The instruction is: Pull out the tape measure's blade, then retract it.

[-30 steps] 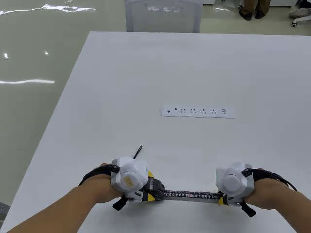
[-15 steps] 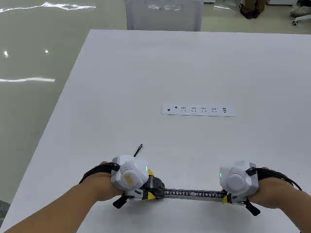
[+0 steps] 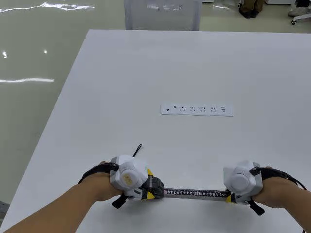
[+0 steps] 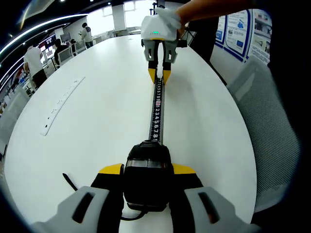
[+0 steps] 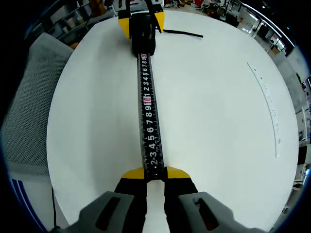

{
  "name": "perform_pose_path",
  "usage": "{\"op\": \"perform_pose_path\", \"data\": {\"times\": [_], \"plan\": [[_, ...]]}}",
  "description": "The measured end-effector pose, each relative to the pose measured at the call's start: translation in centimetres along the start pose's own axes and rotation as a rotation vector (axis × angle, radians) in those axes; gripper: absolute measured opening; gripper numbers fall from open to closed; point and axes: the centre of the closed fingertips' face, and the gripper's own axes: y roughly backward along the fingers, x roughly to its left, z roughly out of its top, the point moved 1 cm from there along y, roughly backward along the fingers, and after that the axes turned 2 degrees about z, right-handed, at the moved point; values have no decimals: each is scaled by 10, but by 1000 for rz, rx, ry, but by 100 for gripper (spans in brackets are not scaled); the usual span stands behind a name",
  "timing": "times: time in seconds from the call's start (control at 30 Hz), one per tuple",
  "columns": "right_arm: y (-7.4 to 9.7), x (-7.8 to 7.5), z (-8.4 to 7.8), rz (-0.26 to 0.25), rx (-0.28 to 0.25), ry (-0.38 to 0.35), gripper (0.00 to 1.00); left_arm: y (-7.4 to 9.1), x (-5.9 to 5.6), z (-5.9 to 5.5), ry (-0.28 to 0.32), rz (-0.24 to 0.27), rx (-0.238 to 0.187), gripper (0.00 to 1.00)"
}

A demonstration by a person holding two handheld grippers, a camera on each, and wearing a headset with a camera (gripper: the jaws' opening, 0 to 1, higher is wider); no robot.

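The blade (image 5: 147, 107) is out (taut between both grippers): left gripper (image 4: 148, 171) clamps the case (image 4: 148, 158), right gripper (image 5: 154, 174) pinches its tip; next, ease it back toward the case.

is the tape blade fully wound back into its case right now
No, in the right gripper view the blade runs out of the case to the right tool, which is shut on its tip.

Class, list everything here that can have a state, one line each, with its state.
Black tape measure case: clamped between jaws.
Numbered metal blade: pulled out, straight.
Left gripper: shut on case.
Right gripper: shut on blade's tip.
White power strip: flat, nothing plugged in.
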Motion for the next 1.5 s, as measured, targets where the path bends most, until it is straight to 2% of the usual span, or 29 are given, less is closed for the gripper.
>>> {"op": "perform_pose_path", "data": {"times": [0.37, 1.27, 1.43, 1.5], "plan": [[-1, -2, -11, -8, 9, -7, 11, 0, 1, 0, 2, -1, 1, 30], [7, 1, -21, -9, 27, -23, 12, 2, -1, 4, 0, -3, 9, 31], [5, 1, -20, -16, -7, -57, 12, 1, -1, 2, -4, -2, 12, 31], [4, 2, -20, -15, -21, -48, 13, 0, -1, 2, -5, -3, 12, 31]]}}
